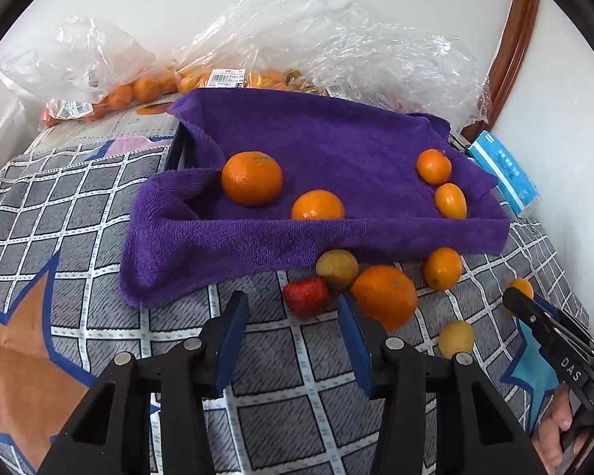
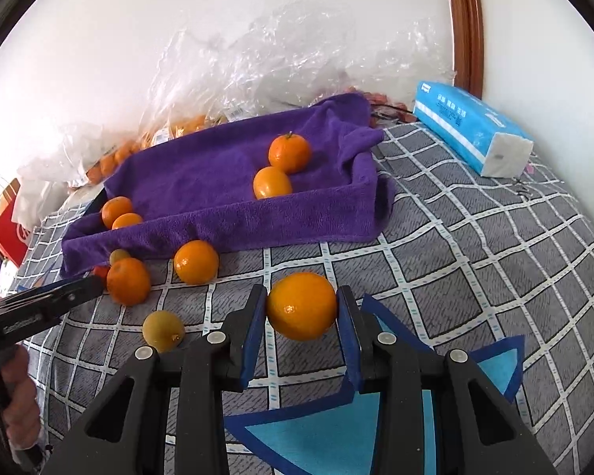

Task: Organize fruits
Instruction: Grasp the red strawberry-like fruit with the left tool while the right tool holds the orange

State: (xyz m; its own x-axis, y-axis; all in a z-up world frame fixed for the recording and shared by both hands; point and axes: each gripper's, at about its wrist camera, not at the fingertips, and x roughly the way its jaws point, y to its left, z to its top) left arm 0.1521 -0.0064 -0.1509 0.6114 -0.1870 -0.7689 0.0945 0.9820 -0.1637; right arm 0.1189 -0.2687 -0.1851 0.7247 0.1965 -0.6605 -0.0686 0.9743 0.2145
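A tray lined with a purple towel (image 1: 328,142) (image 2: 217,166) holds several oranges (image 1: 252,177) (image 2: 289,153). Loose fruit lies on the checked bedcover in front of it: a red fruit (image 1: 305,296), a yellow-green fruit (image 1: 337,268), a large orange (image 1: 384,295) and others. My left gripper (image 1: 293,308) is open and empty just short of the red fruit. My right gripper (image 2: 301,306) is shut on an orange (image 2: 301,305), pads touching both its sides, just above the cover. The right gripper also shows at the left wrist view's right edge (image 1: 513,297).
Clear plastic bags of oranges (image 1: 138,87) (image 2: 170,126) lie against the wall behind the tray. A blue tissue pack (image 2: 471,128) (image 1: 503,172) lies to the right of the tray. A wooden door frame (image 2: 465,19) stands at the back right.
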